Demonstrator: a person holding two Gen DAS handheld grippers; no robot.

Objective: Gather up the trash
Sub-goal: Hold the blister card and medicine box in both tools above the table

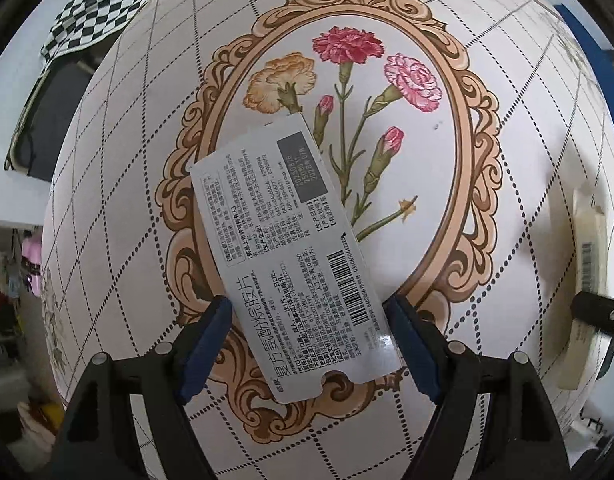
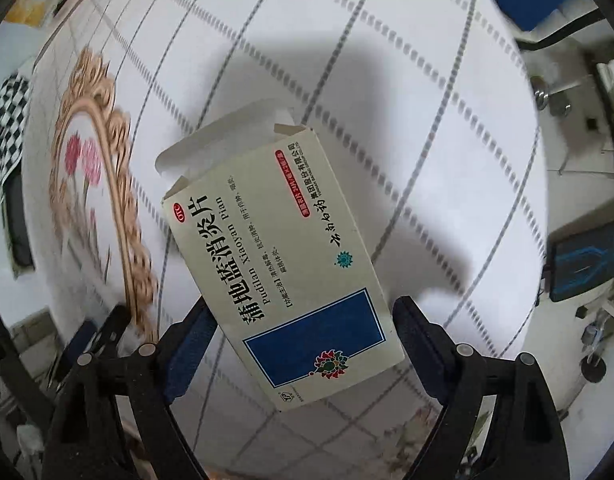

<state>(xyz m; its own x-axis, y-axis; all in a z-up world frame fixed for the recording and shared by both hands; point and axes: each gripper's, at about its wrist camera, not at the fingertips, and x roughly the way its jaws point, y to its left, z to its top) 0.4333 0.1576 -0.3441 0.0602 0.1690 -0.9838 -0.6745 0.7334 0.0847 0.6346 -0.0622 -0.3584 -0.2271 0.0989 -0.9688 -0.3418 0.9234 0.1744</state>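
Note:
My left gripper [image 1: 309,320] is shut on a flattened white medicine box [image 1: 283,256] with black print and a barcode, held above the flowered tablecloth [image 1: 387,128]. My right gripper [image 2: 301,320] is shut on a cream medicine box [image 2: 283,256] with a blue panel and an open far flap, held above the white gridded cloth [image 2: 387,80]. That cream box and the right gripper show at the right edge of the left wrist view [image 1: 587,264].
A black-and-white checkered cloth [image 1: 95,12] lies at the table's far left, also in the right wrist view [image 2: 5,128]. The table edge curves at right, with floor, a blue mat [image 2: 587,264] and wheeled furniture beyond.

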